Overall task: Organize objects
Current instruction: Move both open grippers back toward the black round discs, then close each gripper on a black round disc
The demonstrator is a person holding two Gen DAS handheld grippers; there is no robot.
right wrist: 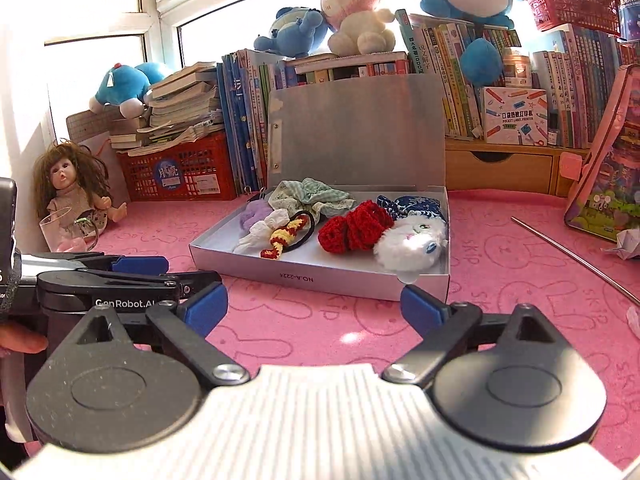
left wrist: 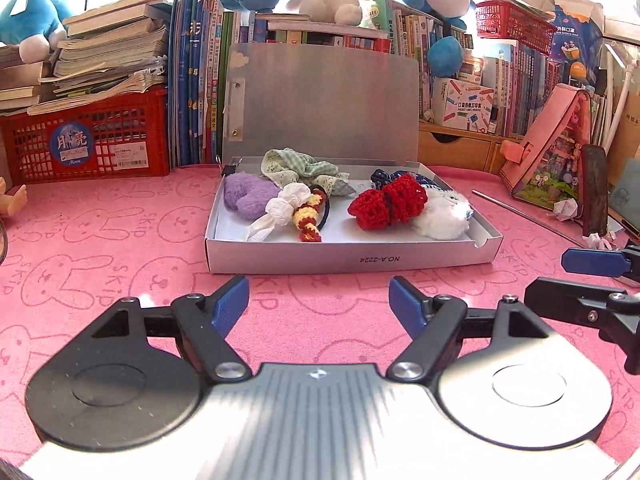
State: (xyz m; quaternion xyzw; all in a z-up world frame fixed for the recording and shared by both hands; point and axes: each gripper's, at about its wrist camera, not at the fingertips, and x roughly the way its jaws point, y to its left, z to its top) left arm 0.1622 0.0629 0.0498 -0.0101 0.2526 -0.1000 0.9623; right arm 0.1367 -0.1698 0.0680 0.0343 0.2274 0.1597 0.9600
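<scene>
Both of your tools hang spread and empty over the pink surface (left wrist: 120, 240): the left hand-held gripper (left wrist: 320, 300) and the right hand-held gripper (right wrist: 314, 304), side by side. Just ahead of their fingertips lies the open silver box (left wrist: 348, 258), its lid upright against the books (left wrist: 192, 92). Inside it, from left to right of your grippers, sit a purple fuzzy piece (left wrist: 246, 198), a white cloth tie (left wrist: 280, 210), a yellow-and-red crochet band (left wrist: 308, 220), a red crochet bow (left wrist: 386, 200) and a white fluffy toy (left wrist: 442, 216), with a green checked scrunchie (left wrist: 304, 170) farther back.
</scene>
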